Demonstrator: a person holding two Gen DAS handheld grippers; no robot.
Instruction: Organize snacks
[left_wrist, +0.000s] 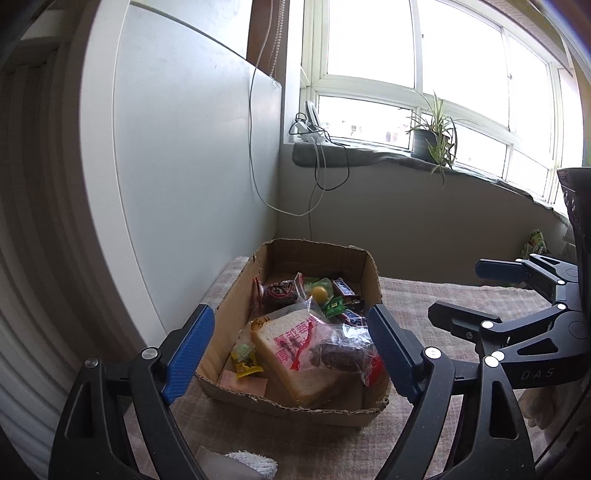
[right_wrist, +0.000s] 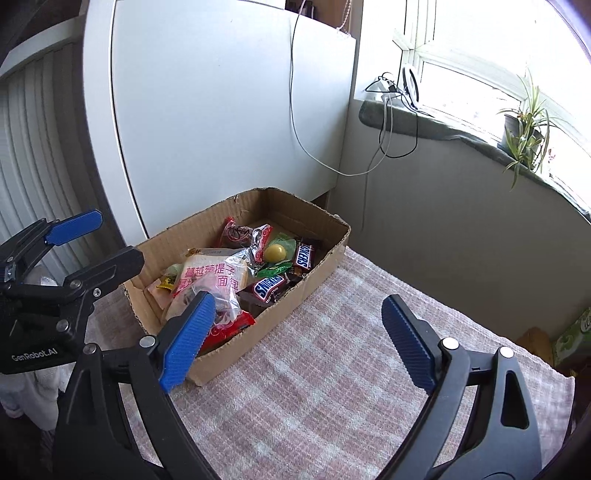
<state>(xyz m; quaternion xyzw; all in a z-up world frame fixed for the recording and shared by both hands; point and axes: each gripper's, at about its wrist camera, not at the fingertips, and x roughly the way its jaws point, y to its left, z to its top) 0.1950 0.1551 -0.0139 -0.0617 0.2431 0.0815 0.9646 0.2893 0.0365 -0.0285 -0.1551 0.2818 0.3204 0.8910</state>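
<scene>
Sitting at twelve o'clock on the checked cloth (right_wrist: 332, 369), the cardboard box (right_wrist: 221, 354) held Snickers bars (right_wrist: 271, 287) and bagged bread (left_wrist: 295, 347) with pink Chinese lettering; both the left gripper (left_wrist: 291, 350) and the right gripper (right_wrist: 295, 339) were spread apart, empty.

Two black handheld grippers with blue ribbed finger pads

The left gripper (left_wrist: 291, 347) has silver pivot screws and "GenRobot.AI" in white lettering; the right gripper (right_wrist: 299, 336) shares the black frame with cut-out arms and reads "DAS".
</scene>
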